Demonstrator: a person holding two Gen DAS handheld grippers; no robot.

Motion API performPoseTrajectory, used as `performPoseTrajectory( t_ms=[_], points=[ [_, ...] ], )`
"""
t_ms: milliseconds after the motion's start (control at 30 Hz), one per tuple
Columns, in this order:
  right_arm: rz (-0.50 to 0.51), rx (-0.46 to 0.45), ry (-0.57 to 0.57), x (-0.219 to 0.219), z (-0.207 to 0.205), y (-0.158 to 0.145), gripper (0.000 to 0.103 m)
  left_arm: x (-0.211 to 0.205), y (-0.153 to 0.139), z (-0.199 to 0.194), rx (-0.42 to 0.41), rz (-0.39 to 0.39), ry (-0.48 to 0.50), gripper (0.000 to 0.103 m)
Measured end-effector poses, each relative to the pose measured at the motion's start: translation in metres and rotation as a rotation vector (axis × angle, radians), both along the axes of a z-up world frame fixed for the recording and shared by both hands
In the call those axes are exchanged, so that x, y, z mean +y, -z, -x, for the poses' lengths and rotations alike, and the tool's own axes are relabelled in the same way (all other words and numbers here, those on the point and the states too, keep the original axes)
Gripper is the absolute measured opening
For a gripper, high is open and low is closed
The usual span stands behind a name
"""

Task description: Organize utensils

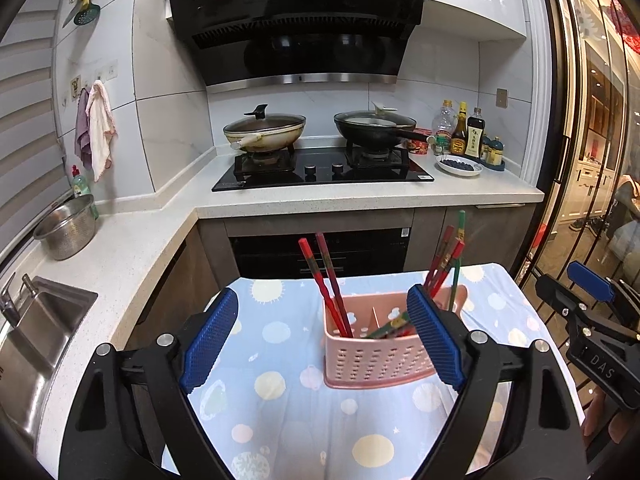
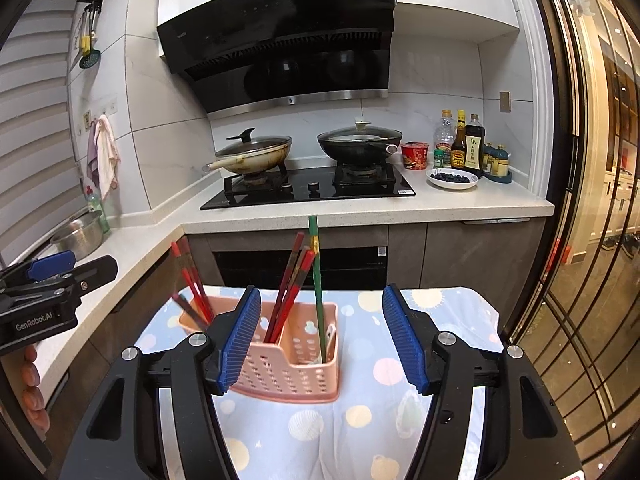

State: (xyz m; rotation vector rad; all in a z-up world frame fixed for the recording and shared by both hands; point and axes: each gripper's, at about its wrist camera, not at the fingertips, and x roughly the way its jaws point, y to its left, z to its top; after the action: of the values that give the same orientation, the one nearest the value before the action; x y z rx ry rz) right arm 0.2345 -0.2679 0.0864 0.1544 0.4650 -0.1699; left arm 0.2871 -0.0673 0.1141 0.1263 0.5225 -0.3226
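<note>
A pink perforated utensil holder [image 1: 378, 356] stands on a table covered with a blue dotted cloth [image 1: 280, 400]. Red chopsticks [image 1: 326, 284] lean in its left compartment, more red ones [image 1: 444, 260] and a green one stand at its right end. In the right wrist view the holder [image 2: 288, 364] holds red chopsticks [image 2: 290, 288] and a green chopstick [image 2: 318, 288]. My left gripper [image 1: 326, 340] is open and empty in front of the holder. My right gripper [image 2: 320, 340] is open and empty, with the holder between its fingers' line of sight.
A white counter [image 1: 360, 196] behind holds a gas hob with two lidded woks [image 1: 264, 130], sauce bottles [image 1: 464, 134] and a dish of blueberries. A steel colander [image 1: 68, 226] and a sink [image 1: 36, 332] are at left. A glass door is at right.
</note>
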Motion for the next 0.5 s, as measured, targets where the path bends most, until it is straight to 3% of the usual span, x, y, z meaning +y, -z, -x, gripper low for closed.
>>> performPoseTrajectory(
  t_ms=[200, 500],
  points=[
    [0.022, 0.030, 0.015, 0.011, 0.027, 0.009, 0.064, 0.004, 0.013, 0.022, 0.014, -0.007, 0.002, 0.089],
    [0.004, 0.079, 0.042, 0.017, 0.067, 0.031, 0.079, 0.010, 0.043, 0.053, 0.060, -0.031, -0.006, 0.094]
  ],
)
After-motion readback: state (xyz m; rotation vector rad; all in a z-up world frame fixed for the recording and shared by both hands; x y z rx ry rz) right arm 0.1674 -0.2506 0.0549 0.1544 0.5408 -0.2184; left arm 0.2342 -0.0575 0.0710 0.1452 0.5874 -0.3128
